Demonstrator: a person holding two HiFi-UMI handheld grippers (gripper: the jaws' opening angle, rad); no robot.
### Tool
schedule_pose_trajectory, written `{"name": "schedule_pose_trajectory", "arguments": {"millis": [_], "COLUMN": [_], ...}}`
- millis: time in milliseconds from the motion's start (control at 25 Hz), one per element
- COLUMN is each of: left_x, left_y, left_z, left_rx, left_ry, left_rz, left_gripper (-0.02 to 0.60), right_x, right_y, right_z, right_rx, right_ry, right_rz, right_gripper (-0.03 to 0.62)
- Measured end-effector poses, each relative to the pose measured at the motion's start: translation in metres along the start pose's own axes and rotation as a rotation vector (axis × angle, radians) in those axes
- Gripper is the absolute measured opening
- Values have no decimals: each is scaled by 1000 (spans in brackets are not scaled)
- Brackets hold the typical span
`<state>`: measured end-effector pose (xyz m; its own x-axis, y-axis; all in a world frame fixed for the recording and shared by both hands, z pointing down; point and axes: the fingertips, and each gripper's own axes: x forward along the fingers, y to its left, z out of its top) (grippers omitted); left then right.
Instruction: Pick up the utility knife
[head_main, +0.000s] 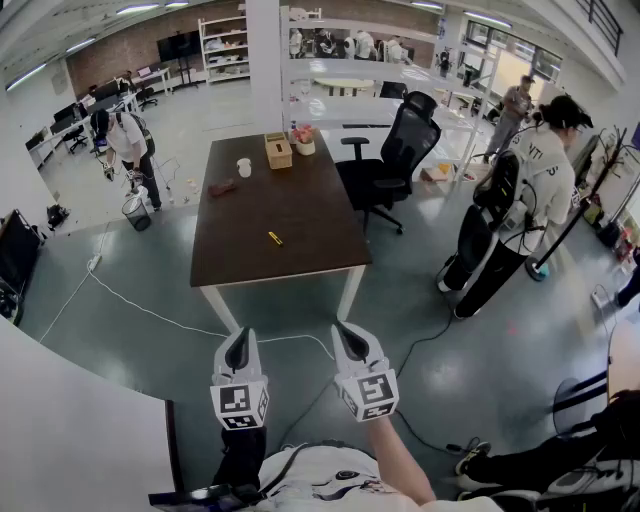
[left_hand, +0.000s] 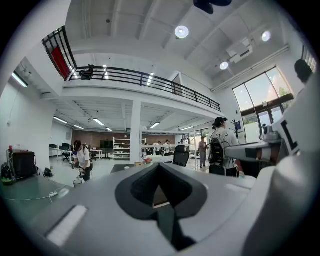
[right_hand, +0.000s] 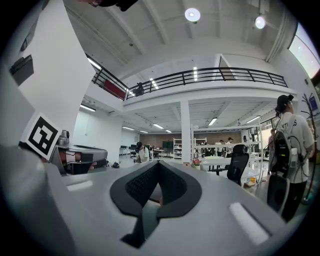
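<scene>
A: Head view first: where is the utility knife (head_main: 274, 238)?
B: It's small, slim and yellow. It lies slantwise on the dark brown surface (head_main: 300, 215), nearer its front edge and well apart from both grippers.
A: And the jaws?
B: The left gripper (head_main: 241, 340) and right gripper (head_main: 345, 335) hang over the floor (head_main: 430, 330), jaws pressed together, nothing between them.

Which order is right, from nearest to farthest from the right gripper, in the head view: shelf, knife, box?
1. Knife, in the middle of the table, ahead of the right gripper.
2. Box, at the table's far end.
3. Shelf, against the back wall.
</scene>
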<state>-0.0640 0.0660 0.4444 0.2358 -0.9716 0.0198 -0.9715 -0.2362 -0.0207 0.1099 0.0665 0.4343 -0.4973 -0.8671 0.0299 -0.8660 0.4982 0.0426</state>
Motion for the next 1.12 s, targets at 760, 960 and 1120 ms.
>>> {"name": "schedule_pose_trajectory", "arguments": {"millis": [760, 960, 1120], "left_x": [-1, 0, 1], "left_y": [-3, -11, -16], "left_z": [-3, -3, 0], "left_rx": [6, 9, 16], "left_ry": [14, 24, 29], "left_rz": [-23, -31, -29], "left_gripper": [-3, -3, -3], "right_x": [-3, -5, -4], "right_y": [7, 2, 0], "right_z": [-4, -5, -5], "right_rx": [36, 44, 49], "right_ry": [-12, -5, 1], "right_rz": [12, 8, 15], "right_gripper": [0, 0, 0]}}
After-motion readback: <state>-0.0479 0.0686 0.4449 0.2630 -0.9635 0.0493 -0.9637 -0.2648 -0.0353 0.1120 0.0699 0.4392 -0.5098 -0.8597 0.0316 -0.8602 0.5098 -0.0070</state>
